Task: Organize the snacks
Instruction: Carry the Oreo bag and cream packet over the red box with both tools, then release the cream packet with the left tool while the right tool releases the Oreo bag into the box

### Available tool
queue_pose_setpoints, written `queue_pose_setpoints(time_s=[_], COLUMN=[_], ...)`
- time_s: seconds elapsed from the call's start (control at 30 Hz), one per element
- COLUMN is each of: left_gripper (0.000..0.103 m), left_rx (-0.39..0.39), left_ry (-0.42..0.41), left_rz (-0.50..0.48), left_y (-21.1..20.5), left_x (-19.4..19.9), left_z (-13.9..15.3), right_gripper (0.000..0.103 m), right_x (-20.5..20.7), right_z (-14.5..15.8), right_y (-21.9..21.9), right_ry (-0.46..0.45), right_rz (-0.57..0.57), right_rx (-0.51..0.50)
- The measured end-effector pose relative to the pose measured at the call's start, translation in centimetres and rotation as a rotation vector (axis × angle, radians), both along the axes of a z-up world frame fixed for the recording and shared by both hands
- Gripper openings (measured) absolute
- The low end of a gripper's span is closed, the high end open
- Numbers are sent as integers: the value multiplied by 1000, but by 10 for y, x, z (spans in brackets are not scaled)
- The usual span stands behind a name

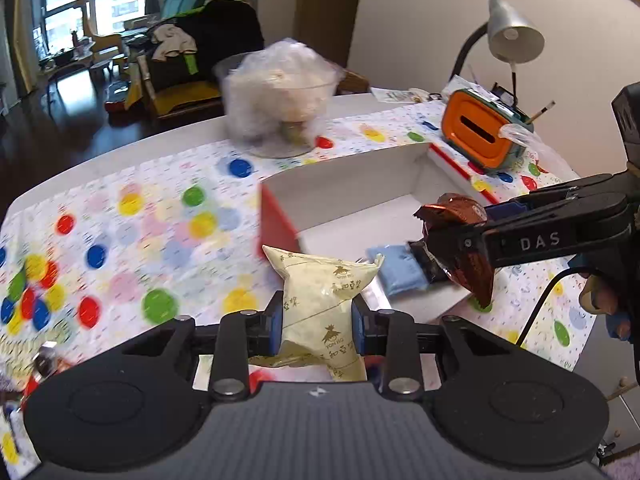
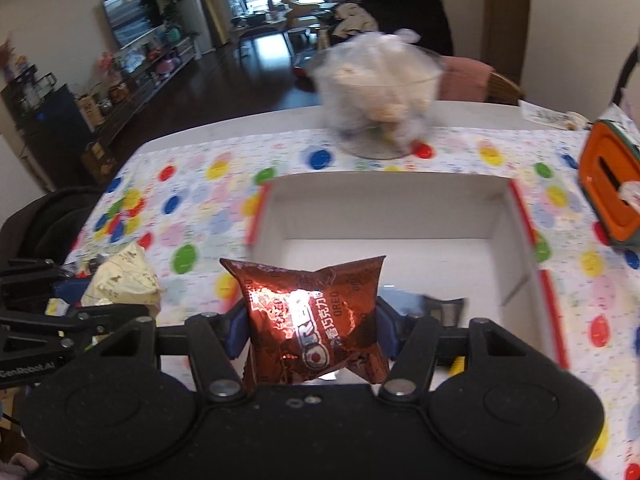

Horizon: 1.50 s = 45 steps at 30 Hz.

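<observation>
The left gripper [image 1: 318,320] clamps a pale yellow snack packet [image 1: 320,300] above the dotted tablecloth [image 1: 140,220]. The right gripper [image 2: 312,328] pinches a brown Oreo packet [image 2: 312,312] over the white box [image 2: 384,216]. Only the left view shows a blue packet [image 1: 400,272] lying in that box, and a desk lamp [image 1: 512,32]

brown packet [image 2: 316,320]: glossy foil | box [image 2: 400,208]: matt card | bowl [image 1: 280,92]: clear plastic

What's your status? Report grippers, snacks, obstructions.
Left gripper shut on cream packet. Right gripper shut on brown Oreo packet. White box ahead, blue packet inside. Path clear.
</observation>
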State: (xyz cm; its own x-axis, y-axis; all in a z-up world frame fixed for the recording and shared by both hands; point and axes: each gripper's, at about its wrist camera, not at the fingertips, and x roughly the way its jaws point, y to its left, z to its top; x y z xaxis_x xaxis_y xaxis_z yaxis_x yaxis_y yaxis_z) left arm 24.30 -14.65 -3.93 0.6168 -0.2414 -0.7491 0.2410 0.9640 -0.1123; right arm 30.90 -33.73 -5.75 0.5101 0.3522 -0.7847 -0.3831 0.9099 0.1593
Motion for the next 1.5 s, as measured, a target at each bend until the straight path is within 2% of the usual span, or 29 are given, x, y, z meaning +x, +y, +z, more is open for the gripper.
queue_pose_setpoints(time_s=[0.3,0.53,1.0,1.23,1.5], left_gripper=[31,31,31,31,32], left_rx=[24,59,232,260,246], left_ry=[60,133,250,336,354], left_rz=[-20,-12,-30,-1,20], left_y=[-59,-86,-125,-125,-122], left_x=[52,85,126,139,140], left_z=[-13,-33,-68,-78,-77], right_gripper=[61,61,62,63,66], right_x=[33,54,68,67,69], right_z=[-15,-32,-72,-79,-79], right_y=[-51,-73,-49,-45,-49], right_ry=[23,51,85,104,117], right_rz=[-22,-3,170,192,183], right_rx=[-30,-66,-200,-219,-192])
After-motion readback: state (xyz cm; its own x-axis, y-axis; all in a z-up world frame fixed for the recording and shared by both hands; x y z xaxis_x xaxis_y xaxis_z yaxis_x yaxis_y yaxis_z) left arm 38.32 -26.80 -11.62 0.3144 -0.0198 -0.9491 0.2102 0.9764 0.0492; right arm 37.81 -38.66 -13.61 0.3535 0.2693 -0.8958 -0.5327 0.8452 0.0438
